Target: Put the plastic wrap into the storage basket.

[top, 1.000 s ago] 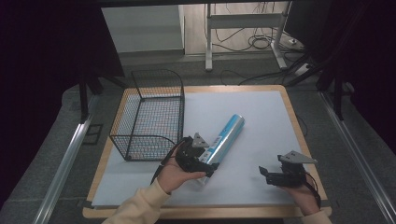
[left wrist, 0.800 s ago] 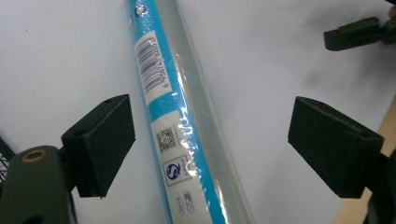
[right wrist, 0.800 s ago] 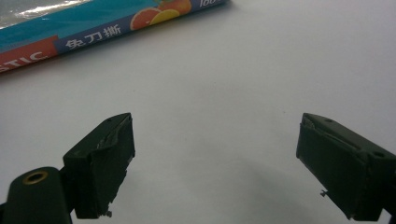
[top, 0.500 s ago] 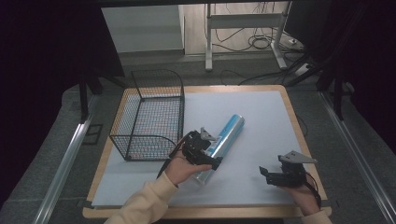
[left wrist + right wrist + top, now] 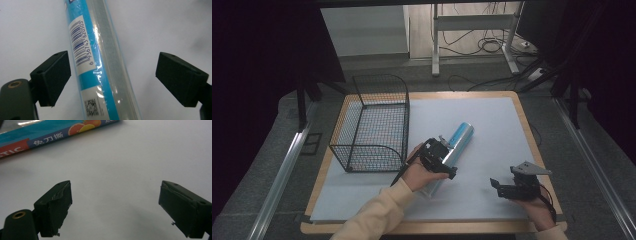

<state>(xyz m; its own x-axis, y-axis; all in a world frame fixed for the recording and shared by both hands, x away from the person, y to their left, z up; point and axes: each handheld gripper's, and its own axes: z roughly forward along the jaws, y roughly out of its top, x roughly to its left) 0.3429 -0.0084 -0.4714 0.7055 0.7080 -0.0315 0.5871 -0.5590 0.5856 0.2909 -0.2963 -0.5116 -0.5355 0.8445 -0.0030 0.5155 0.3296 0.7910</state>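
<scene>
Straddling the blue tube (image 5: 96,65) without touching it, the left gripper (image 5: 111,75) had just been opening its jaws wide, while the right gripper (image 5: 115,207) stood wide over bare surface (image 5: 130,160)

The blue tube (image 5: 100,75) bears a white label with a barcode and the digits 6 936745 820503; below it sits a small QR code. In the right gripper view, its wrapper (image 5: 50,132) shows Chinese characters 免刀撕 on a blue band and white letters "TIC" on red
</scene>
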